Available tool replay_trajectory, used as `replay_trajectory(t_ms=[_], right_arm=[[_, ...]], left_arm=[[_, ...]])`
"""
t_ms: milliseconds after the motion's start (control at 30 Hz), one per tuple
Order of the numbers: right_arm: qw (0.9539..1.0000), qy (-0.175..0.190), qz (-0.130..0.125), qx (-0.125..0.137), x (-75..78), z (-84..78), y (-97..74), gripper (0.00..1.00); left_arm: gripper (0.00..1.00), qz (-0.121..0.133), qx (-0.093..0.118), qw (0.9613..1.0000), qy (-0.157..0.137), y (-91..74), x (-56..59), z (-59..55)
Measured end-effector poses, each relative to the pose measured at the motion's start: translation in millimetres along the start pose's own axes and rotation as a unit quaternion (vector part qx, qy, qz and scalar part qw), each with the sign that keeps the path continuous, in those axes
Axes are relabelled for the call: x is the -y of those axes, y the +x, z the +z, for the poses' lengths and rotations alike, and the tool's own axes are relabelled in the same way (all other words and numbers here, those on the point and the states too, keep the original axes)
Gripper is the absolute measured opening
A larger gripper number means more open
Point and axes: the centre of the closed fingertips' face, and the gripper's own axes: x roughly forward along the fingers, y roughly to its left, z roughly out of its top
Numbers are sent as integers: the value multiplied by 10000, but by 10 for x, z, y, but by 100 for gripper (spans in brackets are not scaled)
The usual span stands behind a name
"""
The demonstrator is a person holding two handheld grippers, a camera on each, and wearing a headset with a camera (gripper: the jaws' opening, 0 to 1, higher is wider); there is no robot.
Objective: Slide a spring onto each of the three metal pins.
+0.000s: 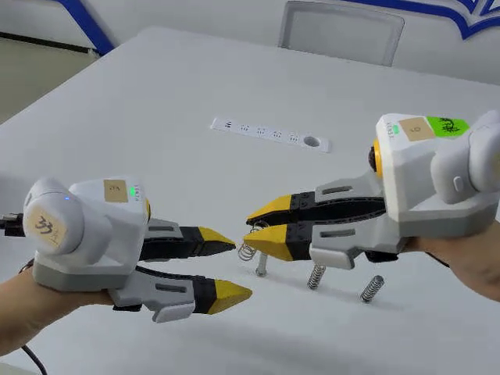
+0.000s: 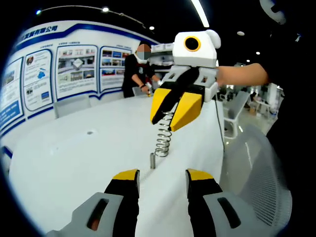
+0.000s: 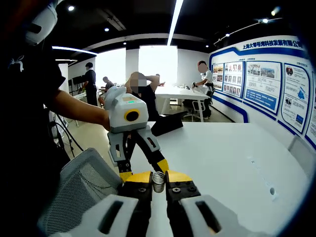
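My right gripper (image 1: 248, 229) is shut on the top of a steel spring (image 1: 247, 251), which hangs down from its yellow tips. In the left gripper view the spring (image 2: 163, 140) dangles just beside and above a bare metal pin (image 2: 152, 160). That pin (image 1: 262, 264) stands upright on the white table. Two more springs (image 1: 316, 276) (image 1: 373, 288) stand to its right, slightly tilted; I cannot tell whether pins are inside them. My left gripper (image 1: 241, 269) is open, close to the pin with nothing between its jaws. In the right gripper view the spring (image 3: 158, 181) is pinched between my own tips.
A white power strip (image 1: 269, 133) lies further back on the table (image 1: 156, 117). A grey chair (image 1: 340, 30) stands at the far edge. Another chair (image 3: 84, 182) is near the table's side, and several people stand in the room behind.
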Motion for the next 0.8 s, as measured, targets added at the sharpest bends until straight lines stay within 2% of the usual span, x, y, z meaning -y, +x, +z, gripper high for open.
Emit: replay_trajectory(t_ms=[67, 267, 400, 600, 800], right_arm=[[9997, 13, -224, 30, 112, -1, -26, 11], [9984, 98, -544, -67, 328, -75, -39, 11], [9969, 177, -728, -255, 458, -209, -21, 11], [9948, 353, -853, -428, 581, -383, 50, 11], [9923, 500, -930, -654, 681, -592, 129, 11]], left_arm=[[40, 45, 41, 10000, -23, -17, -19, 3], [45, 48, 96, 9999, -101, -30, -27, 15], [47, 142, -27, 9999, -69, -40, -78, -35], [53, 242, 27, 9995, -209, -70, -129, -49], [62, 289, -128, 9990, -309, -89, -148, -148]])
